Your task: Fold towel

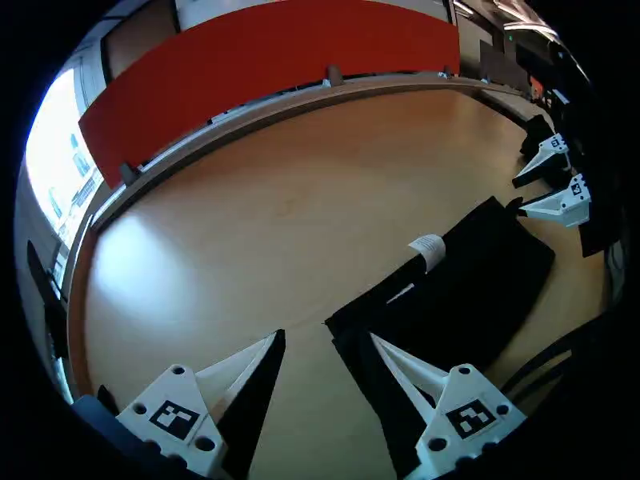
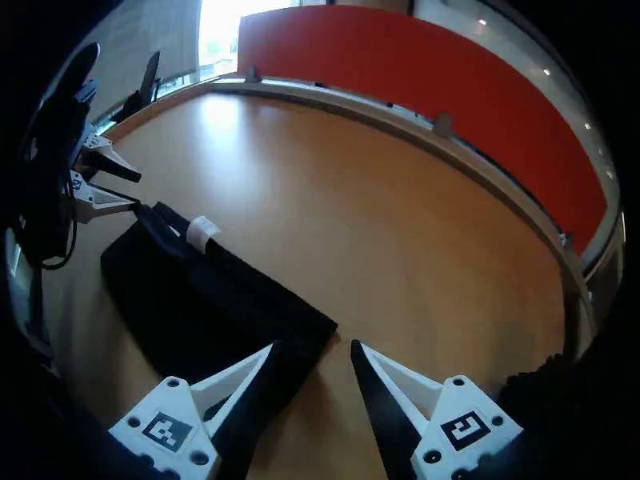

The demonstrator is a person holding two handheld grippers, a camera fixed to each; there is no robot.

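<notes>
My black towel (image 1: 480, 288) lies folded flat on the wooden table (image 1: 264, 208), with a white tag (image 1: 428, 250) on its edge. My left gripper (image 1: 322, 334) is spread open at one towel corner, and my right gripper (image 2: 314, 344) is spread open at the opposite end.

wooden table (image 1: 264, 208) | red divider panel (image 1: 264, 64) along its far edge | bright window (image 1: 52, 160) beyond

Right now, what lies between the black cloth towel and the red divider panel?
A bare stretch of light-brown wooden tabletop, as the right gripper view shows.
</notes>
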